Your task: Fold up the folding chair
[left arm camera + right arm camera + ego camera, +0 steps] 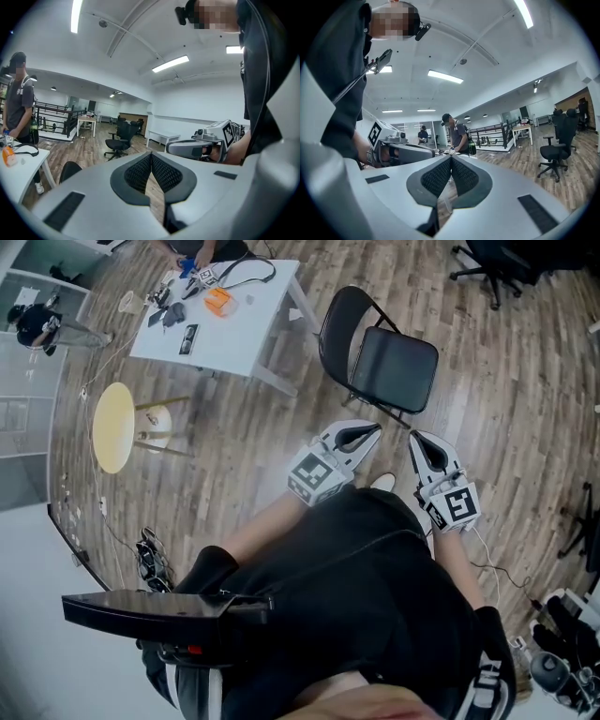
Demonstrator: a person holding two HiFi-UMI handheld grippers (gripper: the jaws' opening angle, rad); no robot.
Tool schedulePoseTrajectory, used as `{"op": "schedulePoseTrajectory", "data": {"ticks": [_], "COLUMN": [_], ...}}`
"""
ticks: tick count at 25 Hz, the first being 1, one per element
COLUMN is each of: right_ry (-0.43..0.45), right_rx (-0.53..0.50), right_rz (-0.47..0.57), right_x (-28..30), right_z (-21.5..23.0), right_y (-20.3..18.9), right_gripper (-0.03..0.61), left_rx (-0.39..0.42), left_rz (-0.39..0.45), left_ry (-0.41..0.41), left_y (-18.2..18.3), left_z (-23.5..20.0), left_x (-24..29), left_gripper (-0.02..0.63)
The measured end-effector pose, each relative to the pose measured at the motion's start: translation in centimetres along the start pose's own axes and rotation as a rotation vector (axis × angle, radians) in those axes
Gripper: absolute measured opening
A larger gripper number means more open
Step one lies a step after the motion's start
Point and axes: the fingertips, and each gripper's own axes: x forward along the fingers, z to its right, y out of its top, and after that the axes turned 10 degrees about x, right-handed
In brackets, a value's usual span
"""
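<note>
The black folding chair [384, 357] stands unfolded on the wood floor, just ahead of both grippers in the head view. My left gripper [373, 431] is shut and empty, a short way from the seat's near edge. My right gripper [415, 438] is beside it, also shut and empty, apart from the chair. In the left gripper view the pads [151, 157] meet with nothing between them, and the rounded chair back [70, 171] shows low at the left. The right gripper view shows its pads [451, 161] closed together; the chair is hidden there.
A white table [267, 310] with small items stands beyond the chair to the left, with a person [18, 105] at it. A round yellow stool [114, 426] is at the left. Black office chairs [497, 263] stand at the far right. Cables lie on the floor [150, 554].
</note>
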Motion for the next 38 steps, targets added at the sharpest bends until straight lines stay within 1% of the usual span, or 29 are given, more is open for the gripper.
{"op": "schedulePoseTrajectory", "data": {"ticks": [3,6,9,15,19,23,27,30,32,35,38], "right_ry": [-0.012,-0.035,-0.071,-0.13,-0.171,-0.226,-0.267,-0.267,-0.257,-0.235,-0.208], "right_rx": [0.019,0.025,0.037,0.048,0.06,0.085,0.106,0.125,0.139,0.171,0.233], "right_rz": [-0.007,-0.02,-0.032,-0.06,-0.069,-0.081,-0.091,-0.111,-0.136,-0.178,-0.245], "right_x": [0.9,2.9,5.6,11.9,15.7,17.8,18.8,19.3,19.5,19.6,19.7], "right_z": [0.8,1.7,2.6,5.6,7.5,9.6,12.4,14.6,16.4,19.6,23.6], "right_y": [-0.5,-0.8,-0.6,-0.1,-0.1,-0.6,-1.1,-1.8,-2.6,-4.5,-7.3], "right_gripper": [0.011,0.011,0.011,0.011,0.011,0.011,0.011,0.011,0.011,0.011,0.011], "left_rx": [-0.005,-0.019,-0.032,-0.029,-0.029,-0.041,-0.059,-0.077,-0.088,-0.124,-0.168], "left_rz": [0.011,0.014,0.014,0.025,0.006,-0.021,-0.053,-0.083,-0.109,-0.182,-0.274], "left_ry": [-0.029,-0.066,-0.104,-0.17,-0.204,-0.22,-0.218,-0.2,-0.174,-0.122,-0.067], "left_y": [0.1,-0.5,-1.0,-1.4,-2.6,-3.6,-4.5,-5.4,-6.3,-8.4,-10.9], "left_z": [-1.0,-3.0,-5.8,-12.6,-16.9,-20.5,-23.3,-24.7,-25.6,-27.7,-30.5], "left_x": [0.9,1.7,2.5,4.6,5.2,5.8,7.0,8.1,9.2,10.9,12.4], "left_gripper": [0.005,0.006,0.006,0.006,0.006,0.006,0.006,0.006,0.006,0.006,0.006]}}
